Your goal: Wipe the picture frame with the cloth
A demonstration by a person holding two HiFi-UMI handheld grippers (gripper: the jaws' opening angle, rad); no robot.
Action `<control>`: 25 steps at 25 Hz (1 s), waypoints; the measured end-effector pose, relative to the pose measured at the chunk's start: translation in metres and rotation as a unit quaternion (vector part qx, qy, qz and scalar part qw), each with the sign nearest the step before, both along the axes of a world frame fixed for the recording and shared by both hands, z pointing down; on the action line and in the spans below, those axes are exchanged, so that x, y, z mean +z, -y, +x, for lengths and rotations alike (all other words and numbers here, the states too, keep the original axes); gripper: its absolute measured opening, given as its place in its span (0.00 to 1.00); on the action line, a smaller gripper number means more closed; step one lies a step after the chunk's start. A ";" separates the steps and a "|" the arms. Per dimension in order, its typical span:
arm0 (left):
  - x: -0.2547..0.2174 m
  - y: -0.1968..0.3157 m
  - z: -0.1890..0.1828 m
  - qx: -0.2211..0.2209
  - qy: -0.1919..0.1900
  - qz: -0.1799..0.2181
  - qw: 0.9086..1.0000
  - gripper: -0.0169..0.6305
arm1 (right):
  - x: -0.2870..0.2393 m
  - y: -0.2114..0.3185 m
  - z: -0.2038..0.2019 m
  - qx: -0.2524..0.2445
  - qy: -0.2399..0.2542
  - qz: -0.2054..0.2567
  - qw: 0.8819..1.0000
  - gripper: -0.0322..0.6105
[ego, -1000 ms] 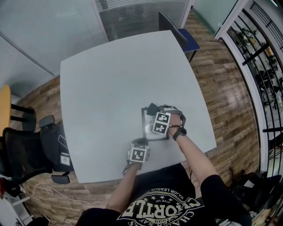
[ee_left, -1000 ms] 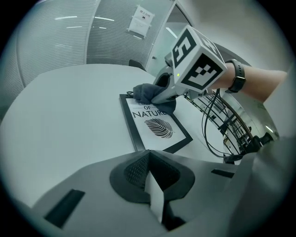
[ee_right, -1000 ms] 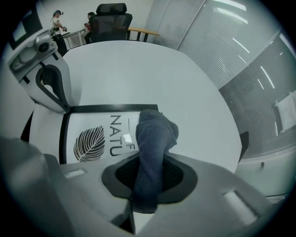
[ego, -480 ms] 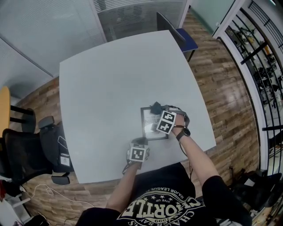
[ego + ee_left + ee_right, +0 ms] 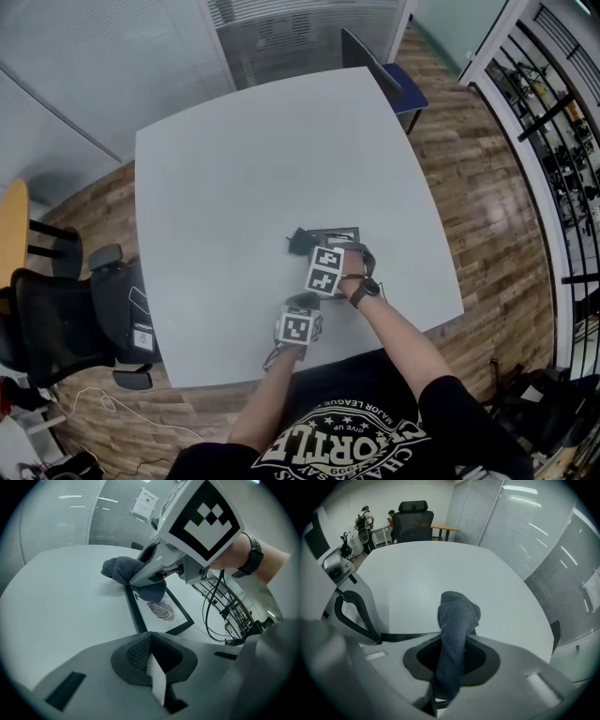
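Observation:
A black picture frame (image 5: 345, 234) with a leaf print (image 5: 159, 611) lies flat near the front of the white table (image 5: 244, 169). My right gripper (image 5: 307, 251) is shut on a dark blue cloth (image 5: 300, 241) and holds it low over the frame's left part. The bunched cloth (image 5: 124, 570) hangs past the frame's left edge. In the right gripper view the cloth (image 5: 457, 616) stands up between the jaws of that gripper (image 5: 450, 644). My left gripper (image 5: 298, 305) sits at the frame's near edge, its jaws (image 5: 152, 641) shut with nothing visibly held.
A black office chair (image 5: 56, 319) stands left of the table and a blue chair (image 5: 398, 84) at its far corner. The table's front edge runs just behind my left gripper. In the right gripper view, people (image 5: 365, 520) stand far off by another chair (image 5: 412, 515).
My right gripper has swept the cloth leftward across the frame, uncovering the frame's right part. My left gripper has stayed at the near edge.

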State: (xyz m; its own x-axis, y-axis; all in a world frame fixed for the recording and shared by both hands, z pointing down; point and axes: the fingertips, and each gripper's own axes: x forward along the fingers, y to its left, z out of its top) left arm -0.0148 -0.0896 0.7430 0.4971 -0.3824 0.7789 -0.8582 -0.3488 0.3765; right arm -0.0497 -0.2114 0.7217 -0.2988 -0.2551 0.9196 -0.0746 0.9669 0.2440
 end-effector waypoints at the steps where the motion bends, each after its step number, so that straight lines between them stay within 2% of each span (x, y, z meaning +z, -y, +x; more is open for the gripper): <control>1: 0.000 0.000 0.000 0.001 0.000 0.000 1.000 0.03 | 0.004 -0.001 -0.001 -0.003 -0.007 -0.002 1.000 0.17; 7: 0.001 -0.001 -0.002 0.001 0.004 0.000 1.000 0.03 | 0.020 -0.002 0.022 0.006 -0.030 -0.003 1.000 0.17; 10: 0.001 0.000 -0.001 0.002 0.005 0.001 1.000 0.03 | 0.019 0.001 0.041 0.025 -0.031 -0.003 0.999 0.17; 19: 0.001 0.001 -0.001 0.002 0.001 0.001 1.000 0.03 | 0.018 0.006 0.103 0.052 -0.075 0.011 0.996 0.17; 25: 0.002 0.001 -0.001 0.002 -0.001 0.001 1.000 0.03 | 0.017 0.006 0.116 0.070 -0.073 0.015 0.995 0.17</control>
